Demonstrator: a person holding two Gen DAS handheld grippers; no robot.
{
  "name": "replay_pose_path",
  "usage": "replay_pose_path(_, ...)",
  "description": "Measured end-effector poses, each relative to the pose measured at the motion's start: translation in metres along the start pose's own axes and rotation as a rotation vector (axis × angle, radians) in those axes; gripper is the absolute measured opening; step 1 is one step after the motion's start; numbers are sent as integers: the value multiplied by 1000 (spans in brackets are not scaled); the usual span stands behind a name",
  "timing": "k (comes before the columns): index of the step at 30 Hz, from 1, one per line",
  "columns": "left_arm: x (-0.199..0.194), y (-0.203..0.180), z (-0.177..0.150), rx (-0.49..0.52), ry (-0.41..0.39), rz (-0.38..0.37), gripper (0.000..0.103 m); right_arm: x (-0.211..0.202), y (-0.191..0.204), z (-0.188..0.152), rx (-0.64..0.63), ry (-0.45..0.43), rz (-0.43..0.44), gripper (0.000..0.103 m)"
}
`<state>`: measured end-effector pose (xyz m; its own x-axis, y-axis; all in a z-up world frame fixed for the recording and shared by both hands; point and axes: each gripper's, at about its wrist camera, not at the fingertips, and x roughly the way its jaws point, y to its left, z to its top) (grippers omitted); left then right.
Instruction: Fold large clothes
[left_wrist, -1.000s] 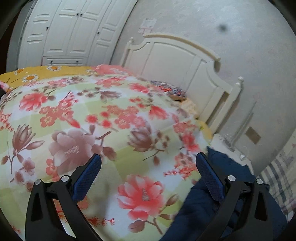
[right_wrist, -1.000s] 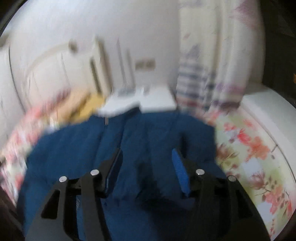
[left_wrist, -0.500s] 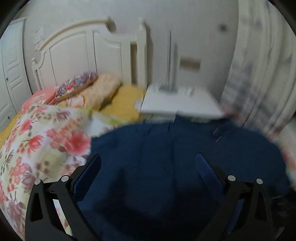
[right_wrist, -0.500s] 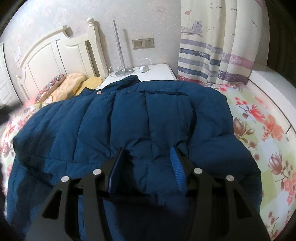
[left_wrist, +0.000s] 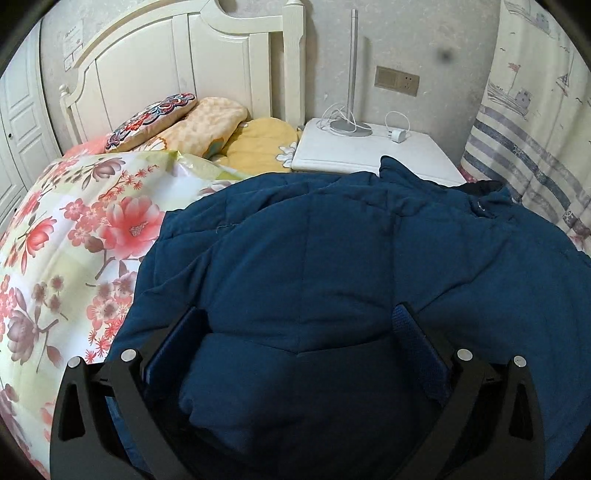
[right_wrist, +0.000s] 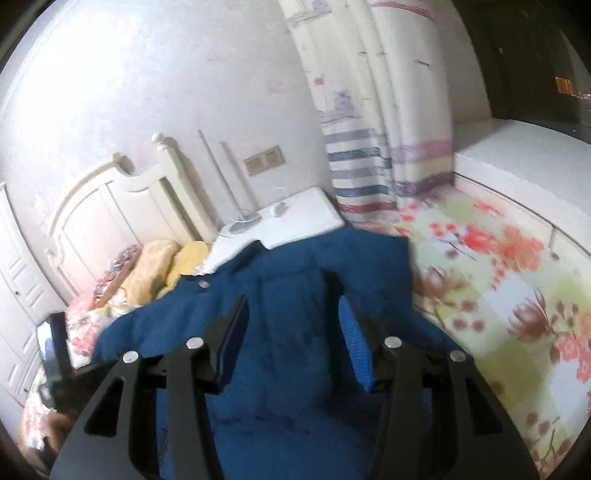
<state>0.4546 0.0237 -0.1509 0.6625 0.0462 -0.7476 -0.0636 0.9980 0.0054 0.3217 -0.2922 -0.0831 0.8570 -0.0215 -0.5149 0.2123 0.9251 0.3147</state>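
A dark blue padded jacket (left_wrist: 351, 240) lies spread on the floral bedspread (left_wrist: 74, 240), its collar toward the nightstand. My left gripper (left_wrist: 298, 308) is open wide and points down at the jacket. Its fingers straddle a puffed fold near the hem without squeezing it. In the right wrist view the jacket (right_wrist: 295, 258) is bunched up between the pads of my right gripper (right_wrist: 290, 295). That gripper is shut on a thick fold, and the cloth hangs raised from it. The right wrist view is blurred.
A white nightstand (left_wrist: 369, 147) with a lamp pole (left_wrist: 352, 66) and cables stands beyond the collar. Pillows (left_wrist: 207, 122) lean on the white headboard (left_wrist: 184, 55) at the left. A striped curtain (left_wrist: 535, 129) hangs at the right, with a white ledge (right_wrist: 517, 147) behind the bedspread (right_wrist: 498, 277).
The left gripper swung from the bare floral bedspread to right over the jacket and came closer to it. The right gripper rose and tilted, with the jacket fold still between its pads.
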Motion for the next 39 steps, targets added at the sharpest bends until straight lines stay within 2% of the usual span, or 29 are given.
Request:
replay_pose_path(2, 0, 1, 2, -5, 1, -7, 99, 25, 31, 9, -167, 75, -56, 50)
replay_pose_path(4, 1, 2, 4, -10, 1, -12, 99, 54, 46, 11, -226, 150, -55, 50)
replay_pose_path(7, 1, 4, 5, -15, 2, -20, 99, 110, 53, -6, -318, 290, -141, 56)
replay_pose_path(9, 0, 5, 5, -19, 1, -26, 99, 117, 55, -18, -344, 257, -156, 56)
replay_pose_path(11, 0, 4, 5, -18, 2, -23, 99, 114, 56, -17, -333, 265, -165, 56)
replay_pose_path(13, 1, 4, 5, -19, 3, -22, 99, 105, 55, -10, -297, 262, -163, 55)
replay_pose_path(14, 1, 3, 4, -19, 4, -22, 99, 96, 53, -2, -259, 225, -167, 55)
replay_pose_path(17, 0, 3, 4, -19, 3, -21, 99, 87, 45, 10, -204, 119, -218, 68)
replay_pose_path(18, 0, 3, 4, -20, 3, -21, 99, 101, 42, 7, -214, 161, -240, 70)
replay_pose_path(19, 0, 2, 4, -19, 3, -21, 99, 120, 38, 0, -233, 245, -241, 73)
replay_pose_path(23, 0, 3, 4, -19, 4, -19, 99, 120, 34, 0, -232, 271, -220, 73)
replay_pose_path(24, 0, 3, 4, -20, 4, -21, 99, 113, 35, 2, -219, 265, -229, 70)
replay_pose_path(27, 0, 3, 5, -21, 4, -21, 99, 66, 52, 0, -231, 131, -202, 72)
replay_pose_path(28, 0, 3, 5, -21, 4, -22, 99, 59, 59, -4, -255, 124, -192, 76)
replay_pose_path(30, 0, 3, 5, -22, 4, -22, 99, 64, 71, -23, -306, 222, -128, 77)
replay_pose_path(31, 0, 3, 5, -22, 4, -22, 99, 76, 74, -36, -353, 273, -146, 77)
replay_pose_path(33, 0, 3, 5, -23, 4, -24, 99, 85, 77, -49, -402, 251, -174, 80)
replay_pose_path(36, 0, 1, 5, -13, 8, -12, 99, 88, 73, -42, -353, 302, -158, 81)
replay_pose_path(39, -9, 1, 5, 21, 29, -14, 98, 58, 78, -37, -323, 309, -142, 79)
